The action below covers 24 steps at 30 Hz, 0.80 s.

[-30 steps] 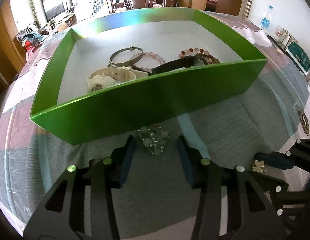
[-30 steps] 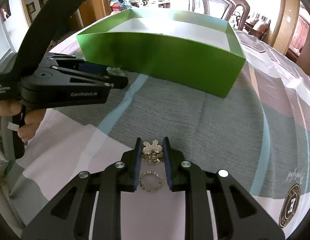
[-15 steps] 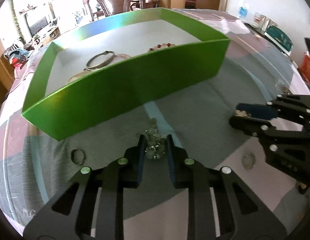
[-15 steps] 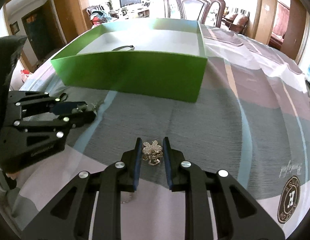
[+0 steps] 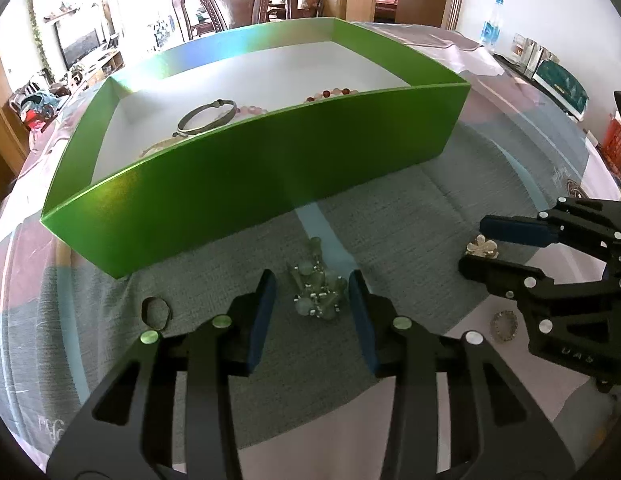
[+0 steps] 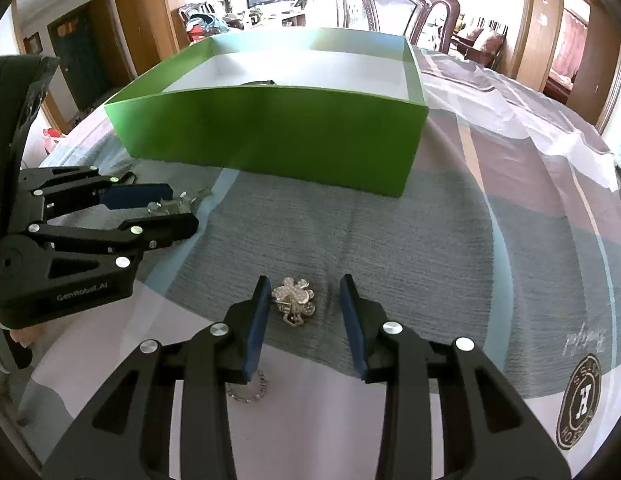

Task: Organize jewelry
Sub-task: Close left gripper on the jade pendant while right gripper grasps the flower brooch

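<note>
Green box [image 5: 270, 184], holding bracelets, stands toward the counter's far edge. Both tools, clenched half a second ago, are opening: left tool [image 5: 312, 300] releases the green bead cluster [image 5: 316, 292], right tool [image 6: 302, 306] the flower brooch [image 6: 293, 300]. Both pieces lie unboxed; regrasping seems needed.

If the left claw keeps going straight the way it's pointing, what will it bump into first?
Probably the pale green bead cluster, lying on the cloth between the opening fingers of the left claw, untouched. Past it stands the green box. Depth is hard to judge here.
</note>
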Motion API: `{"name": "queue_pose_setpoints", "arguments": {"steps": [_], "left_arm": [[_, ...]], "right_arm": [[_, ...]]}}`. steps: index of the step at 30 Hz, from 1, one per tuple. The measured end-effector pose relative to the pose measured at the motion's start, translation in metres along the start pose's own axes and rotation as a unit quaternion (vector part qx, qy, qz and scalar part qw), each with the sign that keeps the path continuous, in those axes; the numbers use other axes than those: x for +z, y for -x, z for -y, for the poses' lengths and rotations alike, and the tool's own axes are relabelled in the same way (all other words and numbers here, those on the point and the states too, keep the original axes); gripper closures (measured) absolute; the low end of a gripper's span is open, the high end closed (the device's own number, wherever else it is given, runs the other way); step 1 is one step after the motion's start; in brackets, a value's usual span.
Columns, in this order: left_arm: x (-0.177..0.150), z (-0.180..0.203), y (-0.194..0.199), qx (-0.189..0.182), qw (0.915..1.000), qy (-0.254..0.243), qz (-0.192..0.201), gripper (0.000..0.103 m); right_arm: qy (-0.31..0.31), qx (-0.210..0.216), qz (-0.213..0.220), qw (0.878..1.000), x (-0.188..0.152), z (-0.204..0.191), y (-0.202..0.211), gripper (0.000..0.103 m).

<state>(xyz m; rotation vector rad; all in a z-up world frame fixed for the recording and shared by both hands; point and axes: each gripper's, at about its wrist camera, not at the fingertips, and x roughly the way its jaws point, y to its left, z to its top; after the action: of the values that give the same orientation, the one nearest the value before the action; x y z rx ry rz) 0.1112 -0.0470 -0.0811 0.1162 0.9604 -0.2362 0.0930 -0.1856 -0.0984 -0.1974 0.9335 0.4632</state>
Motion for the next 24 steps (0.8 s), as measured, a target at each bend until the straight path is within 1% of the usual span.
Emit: {"name": "queue_pose_setpoints", "arguments": {"steps": [1, 3, 5, 11, 20, 24], "left_arm": [[0.000, 0.000, 0.000, 0.001, 1.0000, 0.001, 0.000, 0.066], [-0.002, -0.001, 0.001, 0.002, 1.0000, 0.001, 0.002, 0.075], [-0.002, 0.000, 0.002, 0.003, 1.0000, 0.000, 0.003, 0.078], [-0.003, -0.001, 0.005, 0.009, 1.0000, -0.001, 0.004, 0.079], [-0.003, 0.000, 0.013, 0.012, 0.9998, -0.006, 0.015, 0.086], [-0.003, -0.002, 0.015, 0.012, 0.9998, -0.005, 0.017, 0.086]], "right_arm": [[0.000, 0.001, 0.000, 1.000, 0.000, 0.000, 0.000, 0.081], [-0.005, 0.004, -0.001, 1.000, 0.000, 0.002, 0.000, 0.082], [-0.009, 0.007, -0.001, 1.000, 0.001, 0.003, 0.000, 0.082], [-0.015, 0.011, 0.004, 1.000, 0.002, 0.007, 0.003, 0.082], [-0.013, 0.009, 0.013, 1.000, 0.002, 0.006, 0.006, 0.082], [-0.012, 0.008, 0.013, 1.000, 0.003, 0.006, 0.007, 0.082]]}}
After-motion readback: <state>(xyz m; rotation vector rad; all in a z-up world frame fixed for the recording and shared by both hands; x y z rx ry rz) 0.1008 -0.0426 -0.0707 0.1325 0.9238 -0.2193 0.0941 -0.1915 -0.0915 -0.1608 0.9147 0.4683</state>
